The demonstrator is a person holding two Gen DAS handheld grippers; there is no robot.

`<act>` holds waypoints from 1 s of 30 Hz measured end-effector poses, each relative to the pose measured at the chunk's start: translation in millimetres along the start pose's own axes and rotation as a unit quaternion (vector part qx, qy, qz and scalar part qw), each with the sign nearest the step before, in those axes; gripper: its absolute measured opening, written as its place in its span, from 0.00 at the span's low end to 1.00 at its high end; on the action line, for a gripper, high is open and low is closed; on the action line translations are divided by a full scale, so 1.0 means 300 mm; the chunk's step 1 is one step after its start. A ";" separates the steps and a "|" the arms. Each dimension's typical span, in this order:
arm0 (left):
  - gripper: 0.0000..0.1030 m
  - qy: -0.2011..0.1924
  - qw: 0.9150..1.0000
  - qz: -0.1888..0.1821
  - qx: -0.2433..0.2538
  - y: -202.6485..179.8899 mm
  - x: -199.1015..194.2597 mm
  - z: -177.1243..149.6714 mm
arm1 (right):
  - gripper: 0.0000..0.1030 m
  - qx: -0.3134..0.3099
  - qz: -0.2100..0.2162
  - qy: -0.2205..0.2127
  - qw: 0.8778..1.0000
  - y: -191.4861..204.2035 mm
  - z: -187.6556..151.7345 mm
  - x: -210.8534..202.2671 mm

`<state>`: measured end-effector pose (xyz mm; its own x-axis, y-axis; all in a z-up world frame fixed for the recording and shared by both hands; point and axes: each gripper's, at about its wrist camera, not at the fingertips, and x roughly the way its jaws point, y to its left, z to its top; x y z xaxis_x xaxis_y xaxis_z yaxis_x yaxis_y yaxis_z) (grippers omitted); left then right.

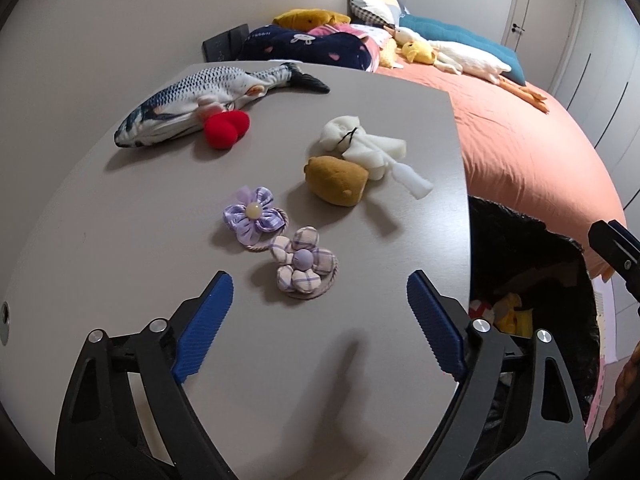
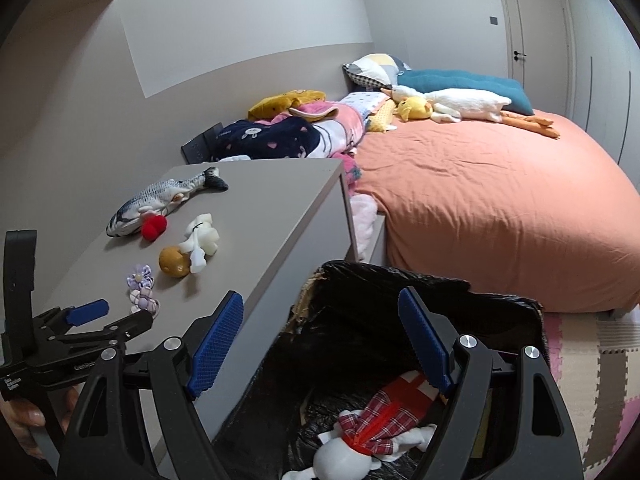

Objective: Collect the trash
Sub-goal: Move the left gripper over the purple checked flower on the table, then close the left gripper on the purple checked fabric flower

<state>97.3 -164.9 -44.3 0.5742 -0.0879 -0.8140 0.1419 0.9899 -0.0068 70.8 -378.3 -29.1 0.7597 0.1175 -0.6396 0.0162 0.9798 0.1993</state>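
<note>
On the grey tabletop (image 1: pixel 120 208) lie a checked purple flower hair tie (image 1: pixel 301 266), a shiny purple flower hair tie (image 1: pixel 253 214), a brown plush (image 1: pixel 336 180), a white plush (image 1: pixel 360 142), a red pompom pair (image 1: pixel 226 128) and a fish toy (image 1: pixel 192 100). My left gripper (image 1: pixel 320 280) is open just above the table, the checked flower lying at its fingertips, untouched. My right gripper (image 2: pixel 320 298) is open and empty over a bin lined with a black bag (image 2: pixel 500 308), which holds a white doll in red plaid (image 2: pixel 380 420). The right wrist view also shows the left gripper (image 2: pixel 116 316).
The bin stands against the table's right edge (image 1: pixel 464 200). Behind it is a bed with an orange cover (image 2: pixel 500 208), piled with pillows, blankets and plush toys at its head. Foam floor mats (image 2: pixel 592 380) lie right of the bin. A hand (image 2: pixel 28 420) holds the left gripper.
</note>
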 end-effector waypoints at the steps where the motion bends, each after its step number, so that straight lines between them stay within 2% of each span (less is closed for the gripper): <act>1: 0.80 0.001 1.000 -0.001 0.000 0.003 0.004 0.002 | 0.78 -0.002 0.001 0.001 1.000 0.004 0.001 0.004; 6: 0.71 0.008 1.000 -0.002 0.002 0.014 0.026 0.010 | 0.78 -0.007 0.007 0.005 1.000 0.027 0.008 0.028; 10: 0.54 0.017 1.000 -0.010 0.005 0.016 0.046 0.021 | 0.78 -0.012 0.012 0.008 1.000 0.042 0.010 0.045; 14: 0.41 0.023 1.000 -0.005 0.014 0.016 0.069 0.024 | 0.78 -0.014 0.016 0.011 1.000 0.055 0.014 0.061; 16: 0.32 0.025 0.999 -0.004 0.019 0.016 0.081 0.024 | 0.78 -0.016 0.018 0.012 1.000 0.062 0.015 0.069; 20: 0.27 0.016 0.999 -0.001 0.029 0.012 0.081 0.026 | 0.78 -0.019 0.023 0.015 0.999 0.076 0.017 0.083; 24: 0.17 0.005 1.000 -0.015 0.021 0.026 0.052 0.033 | 0.78 -0.026 0.032 0.019 0.999 0.103 0.019 0.099; 25: 0.11 -0.001 1.000 -0.016 0.021 0.029 0.039 0.036 | 0.78 -0.029 0.034 0.019 0.999 0.112 0.021 0.103; 30: 0.09 -0.024 0.999 -0.016 0.023 0.055 -0.017 0.056 | 0.78 -0.040 0.043 0.019 0.998 0.150 0.036 0.122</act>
<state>110.2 -150.2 -30.4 0.6066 -0.1267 -0.7848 0.1979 0.9802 -0.0053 106.5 -331.5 -35.5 0.7303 0.2067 -0.6511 -0.1009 0.9753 0.1965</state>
